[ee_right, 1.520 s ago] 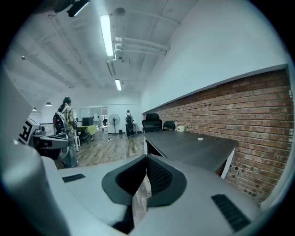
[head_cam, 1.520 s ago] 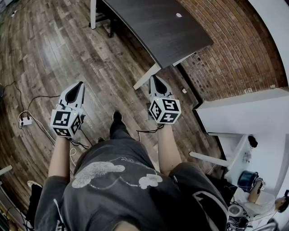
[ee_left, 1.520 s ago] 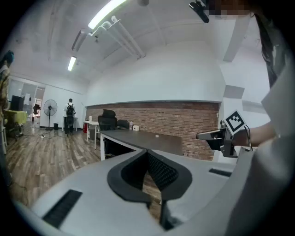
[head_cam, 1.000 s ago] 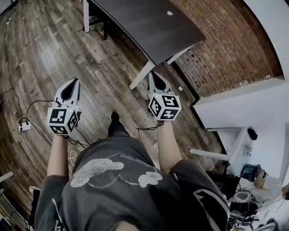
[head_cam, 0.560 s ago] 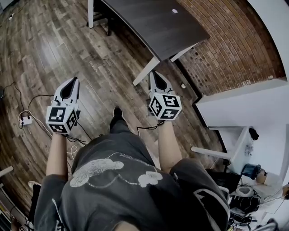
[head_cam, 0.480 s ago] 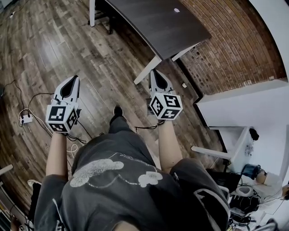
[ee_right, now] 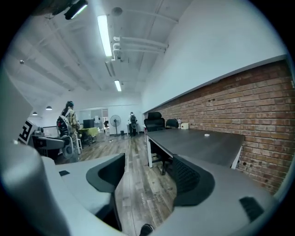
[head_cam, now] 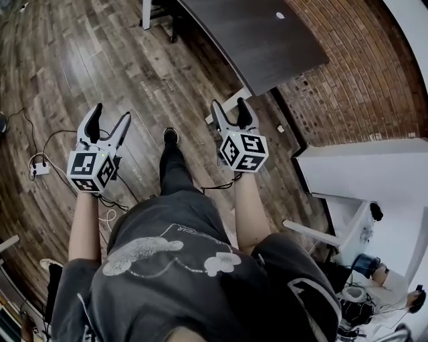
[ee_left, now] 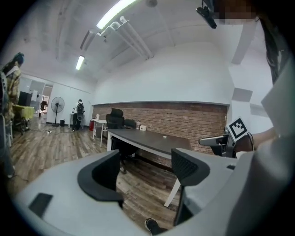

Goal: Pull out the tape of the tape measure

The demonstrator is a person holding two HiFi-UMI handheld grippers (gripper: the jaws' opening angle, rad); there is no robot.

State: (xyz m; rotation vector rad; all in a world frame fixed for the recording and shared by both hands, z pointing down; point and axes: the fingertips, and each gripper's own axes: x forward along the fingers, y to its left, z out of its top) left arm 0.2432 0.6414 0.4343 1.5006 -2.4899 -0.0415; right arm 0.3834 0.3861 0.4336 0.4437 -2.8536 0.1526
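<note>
Head view, from the left: a white power strip (head_cam: pixel 39 168) lies on the wood floor (head_cam: pixel 73 60) with loose cables (head_cam: pixel 59 142) trailing from it towards the person's feet. Next comes the left gripper (head_cam: pixel 112 113), held out over the floor. Its jaws have just been opening and now stand wide apart, with only floor showing between them in the left gripper view. The person's shoe (head_cam: pixel 171 135) shows between the two arms. The right gripper (head_cam: pixel 229 105) is in the same state, jaws just opened and spread with nothing between them, and it hangs just short of the white desk leg (head_cam: pixel 227 107). Beyond it runs the dark desk (head_cam: pixel 254 40) beside the brick wall (head_cam: pixel 348 80). No tape measure can be made out for certain. The only candidate is a small pale object (head_cam: pixel 279 15) on the far part of the desk, well apart from both grippers and too small to identify. The task has not begun, I judge, and the risks lie in the approach. A foot could catch in the cables, the right gripper could knock the desk leg, or the pale object may prove not to be the tape measure at all.
</note>
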